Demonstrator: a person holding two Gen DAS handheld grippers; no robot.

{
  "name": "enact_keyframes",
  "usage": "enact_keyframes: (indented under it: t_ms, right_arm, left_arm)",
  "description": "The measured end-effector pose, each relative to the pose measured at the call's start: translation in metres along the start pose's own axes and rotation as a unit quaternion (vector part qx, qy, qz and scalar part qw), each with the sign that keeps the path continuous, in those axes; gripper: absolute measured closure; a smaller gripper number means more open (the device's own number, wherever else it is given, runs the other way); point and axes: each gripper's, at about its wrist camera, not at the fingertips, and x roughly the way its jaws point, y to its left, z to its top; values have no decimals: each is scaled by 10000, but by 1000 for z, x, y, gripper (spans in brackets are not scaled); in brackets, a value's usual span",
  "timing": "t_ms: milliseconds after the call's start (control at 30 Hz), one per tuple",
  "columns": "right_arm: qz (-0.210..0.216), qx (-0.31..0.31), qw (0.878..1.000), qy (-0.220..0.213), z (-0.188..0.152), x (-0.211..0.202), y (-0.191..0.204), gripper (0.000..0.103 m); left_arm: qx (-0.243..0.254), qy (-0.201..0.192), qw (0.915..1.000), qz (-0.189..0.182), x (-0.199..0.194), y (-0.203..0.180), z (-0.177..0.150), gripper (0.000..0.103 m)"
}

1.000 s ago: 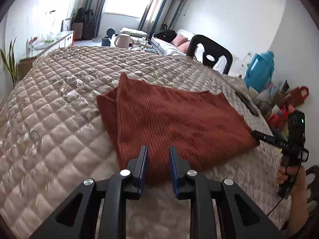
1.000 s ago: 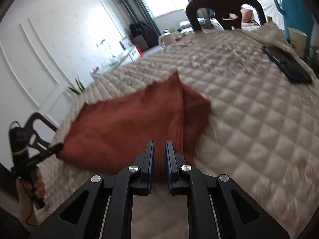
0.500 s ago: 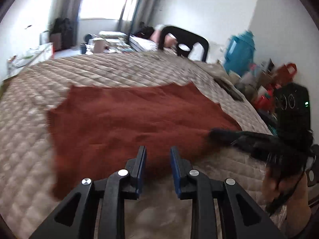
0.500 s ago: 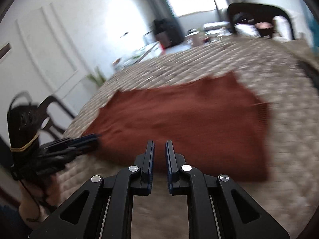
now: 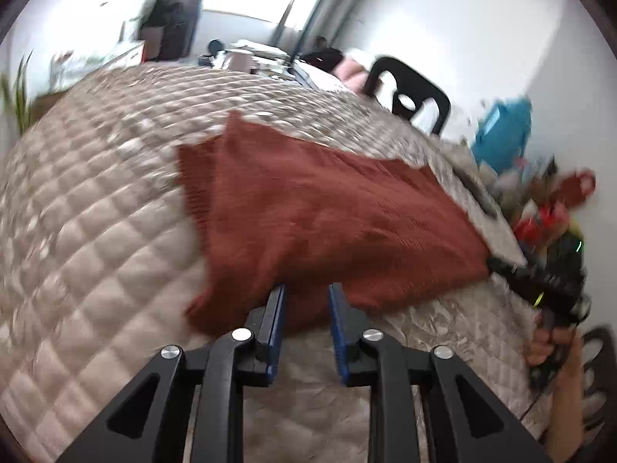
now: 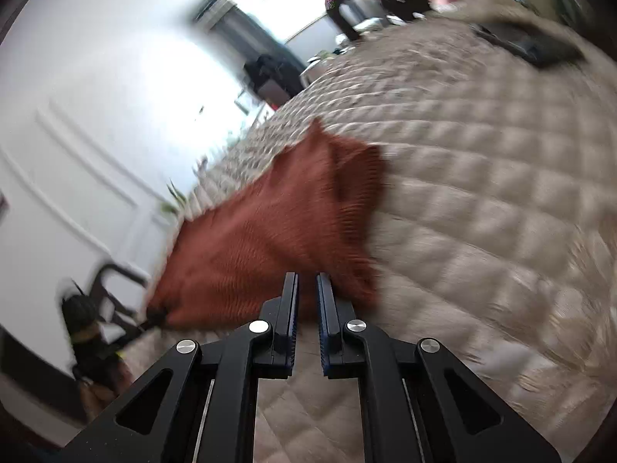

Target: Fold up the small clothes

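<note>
A rust-red ribbed garment (image 5: pixel 320 216) lies folded on the quilted beige bed (image 5: pixel 88 231); it also shows in the right wrist view (image 6: pixel 277 231). My left gripper (image 5: pixel 306 293) is at the garment's near edge with its jaws apart and the cloth edge at the tips. My right gripper (image 6: pixel 307 281) holds the garment's near right corner with a narrow gap between the jaws. In the left wrist view the right gripper (image 5: pixel 540 277) meets the cloth's right corner. In the right wrist view the left gripper (image 6: pixel 154 314) meets the left corner. Both views are blurred.
A black chair (image 5: pixel 408 92) stands behind the bed. A blue bag (image 5: pixel 501 131) and red items (image 5: pixel 570 189) crowd the right side. A dark remote-like object (image 6: pixel 540 46) lies on the bed. A plant (image 5: pixel 17 96) stands at the left.
Both cameras have swung sharply. Half a second ago the garment looked spread wide; now it shows a doubled layer at its far left edge, as it did a second ago.
</note>
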Motion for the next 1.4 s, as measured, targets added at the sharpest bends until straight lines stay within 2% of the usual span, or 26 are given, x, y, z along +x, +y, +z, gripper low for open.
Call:
enact_keyframes:
  t_ms: [33, 133, 233, 300, 333, 400, 433, 500, 533, 600, 700, 800, 833, 900, 933, 967, 1000, 1033, 1067, 1133, 1267, 1400]
  right_arm:
    - [-105, 56, 9999, -63, 0, -4, -4, 96]
    - [-284, -49, 9994, -181, 0, -8, 11, 95]
    - [-42, -400, 9988, -284, 3, -6, 39, 95]
    - [110, -463, 9985, -256, 8, 2, 48, 95]
    - [108, -407, 9989, -205, 13, 10, 47, 95]
    - [-9, -207, 9997, -144, 16, 23, 35, 95]
    - [-189, -30, 9998, -107, 18, 27, 23, 103]
    - [102, 455, 9988, -156, 20, 28, -2, 103]
    - [9, 582, 9980, -246, 21, 21, -8, 103]
    - [-241, 440, 9981, -365, 24, 15, -2, 103]
    - [-48, 247, 9985, -489, 34, 18, 23, 99]
    - [138, 74, 9993, -345, 45, 40, 42, 99]
    - [202, 75, 9995, -209, 49, 56, 45, 99]
    - [40, 191, 9998, 10, 52, 76, 40, 99]
    - [-78, 245, 9997, 45, 54, 83, 35, 103]
    - [-200, 304, 9993, -78, 56, 84, 24, 103]
    - [-96, 410, 9990, -152, 57, 82, 18, 103]
    - [-18, 679, 9973, -284, 57, 77, 5, 103]
    - [-31, 797, 9961, -386, 56, 73, -1, 103]
    - [9, 910, 9949, -445, 57, 70, -5, 103]
    - [-304, 669, 9965, -400, 57, 69, 14, 103]
    - [-41, 514, 9967, -632, 63, 61, 37, 98]
  left_arm:
    - [-134, 7, 9999, -103, -1, 5, -1, 79]
    - [-17, -63, 10000, 69, -7, -5, 2, 79]
    - [186, -280, 9994, -31, -11, -20, 13, 77]
    - [324, -351, 9988, 60, -4, -23, 23, 74]
    - [340, -347, 9987, 160, 3, -19, 28, 74]
    - [71, -105, 9989, 458, 20, 1, 31, 75]
    - [-53, -80, 9992, 377, 20, 11, 30, 80]
    - [-216, -154, 9995, 162, 12, 21, 27, 81]
    - [-222, -190, 9994, 160, 8, 21, 28, 81]
    - [-127, -287, 9991, 292, 3, 15, 33, 80]
    - [76, -376, 9987, 329, 10, 0, 54, 78]
    - [142, -342, 9988, 323, 32, -6, 78, 76]
    - [99, -266, 9986, 448, 44, -3, 87, 76]
    - [82, -139, 9976, 679, 63, 6, 93, 76]
    - [48, -119, 9964, 838, 68, 12, 91, 78]
    - [-26, -181, 9963, 844, 71, 21, 88, 91]
    - [-236, -223, 9972, 670, 68, 29, 87, 91]
    - [-440, -264, 9971, 557, 65, 38, 87, 97]
    - [-666, -272, 9965, 433, 64, 47, 85, 98]
    - [-799, -284, 9960, 284, 64, 51, 84, 98]
    - [-538, -289, 9964, 592, 60, 34, 85, 98]
    - [-242, -492, 9960, 709, 49, 10, 97, 88]
